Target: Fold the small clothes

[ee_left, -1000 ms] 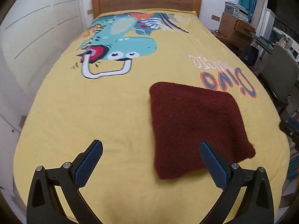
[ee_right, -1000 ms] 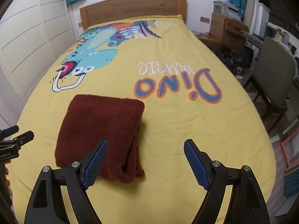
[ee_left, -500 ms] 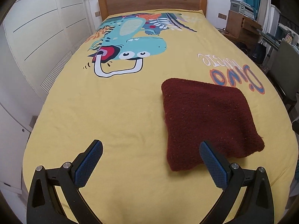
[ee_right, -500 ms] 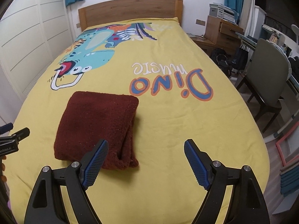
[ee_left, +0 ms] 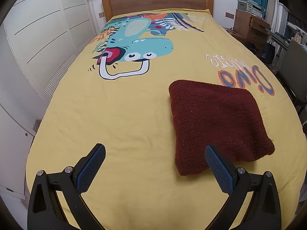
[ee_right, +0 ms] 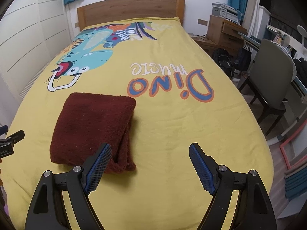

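A dark red fuzzy garment (ee_left: 218, 122) lies folded into a thick square on the yellow bedspread (ee_left: 122, 115). In the right wrist view it (ee_right: 92, 126) shows stacked layers along its right edge. My left gripper (ee_left: 155, 163) is open and empty, held above the bed near its foot, left of the garment. My right gripper (ee_right: 149, 163) is open and empty, held above the bed just right of the garment's near corner. The left gripper's tip shows at the left edge of the right wrist view (ee_right: 11, 140).
The bedspread carries a dinosaur print (ee_left: 134, 46) and "Dino music" lettering (ee_right: 168, 82). A wooden headboard (ee_left: 157, 0) stands at the far end. White wardrobe doors (ee_left: 38, 38) run along the left. A grey chair (ee_right: 272, 80) and wooden drawers (ee_right: 224, 32) stand right.
Both grippers have drawn back and up from the garment, so more of the bed shows. The folded garment has not moved. Both grippers stay open.
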Demonstrator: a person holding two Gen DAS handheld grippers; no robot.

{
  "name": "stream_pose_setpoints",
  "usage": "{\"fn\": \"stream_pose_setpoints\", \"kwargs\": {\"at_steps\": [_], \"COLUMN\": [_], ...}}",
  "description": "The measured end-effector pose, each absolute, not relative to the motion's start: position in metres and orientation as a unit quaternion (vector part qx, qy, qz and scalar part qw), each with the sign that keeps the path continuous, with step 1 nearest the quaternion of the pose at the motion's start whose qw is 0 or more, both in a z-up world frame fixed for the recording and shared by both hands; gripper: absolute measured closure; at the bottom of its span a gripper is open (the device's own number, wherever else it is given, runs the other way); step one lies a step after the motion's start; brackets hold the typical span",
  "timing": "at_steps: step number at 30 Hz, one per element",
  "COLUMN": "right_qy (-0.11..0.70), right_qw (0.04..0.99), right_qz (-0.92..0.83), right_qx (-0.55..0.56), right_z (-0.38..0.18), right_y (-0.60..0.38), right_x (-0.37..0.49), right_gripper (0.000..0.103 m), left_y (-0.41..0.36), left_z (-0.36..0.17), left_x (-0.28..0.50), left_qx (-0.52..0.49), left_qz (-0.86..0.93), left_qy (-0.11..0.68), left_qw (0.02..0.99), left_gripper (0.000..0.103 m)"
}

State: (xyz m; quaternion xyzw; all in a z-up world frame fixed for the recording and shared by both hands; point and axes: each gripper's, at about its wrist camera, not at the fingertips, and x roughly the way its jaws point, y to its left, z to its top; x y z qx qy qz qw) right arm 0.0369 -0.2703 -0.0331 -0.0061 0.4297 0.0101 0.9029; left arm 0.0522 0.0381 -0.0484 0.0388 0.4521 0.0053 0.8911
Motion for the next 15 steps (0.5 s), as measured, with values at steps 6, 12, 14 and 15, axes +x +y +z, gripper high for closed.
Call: {"fn": "stream_pose_setpoints", "kwargs": {"at_steps": [6,12,14,15], "right_qy": [0.431,0.433,0.434,0.434], "right_qw": [0.902,0.901,0.901,0.901], "right_qz": [0.009,0.009,0.009,0.009], "right_qx": [-0.004,-0.002,-0.002,-0.002], "right_z": [-0.0329,-0.0328,-0.0331,-0.0331], "right_y": [-0.2740,-0.2747,-0.2746,-0.2747], "right_x": [0.0374,0.0377,0.0375,0.0375], "right_gripper": [0.019,0.019,0.019,0.019], "left_y": [0.0378,0.0381,0.0381,0.0378], "left_z": [-0.0492,-0.0491,-0.0491,-0.0493], "left_x": [0.0529,0.0540,0.0543,0.0542], "left_qx": [0.045,0.045,0.047,0.047], "left_qz": [0.003,0.001,0.000,-0.002], "left_qy": [0.454,0.454,0.456,0.457], "left_qw": [0.890,0.890,0.889,0.888], "left_gripper": [0.001,0.001,0.001,0.001]}}
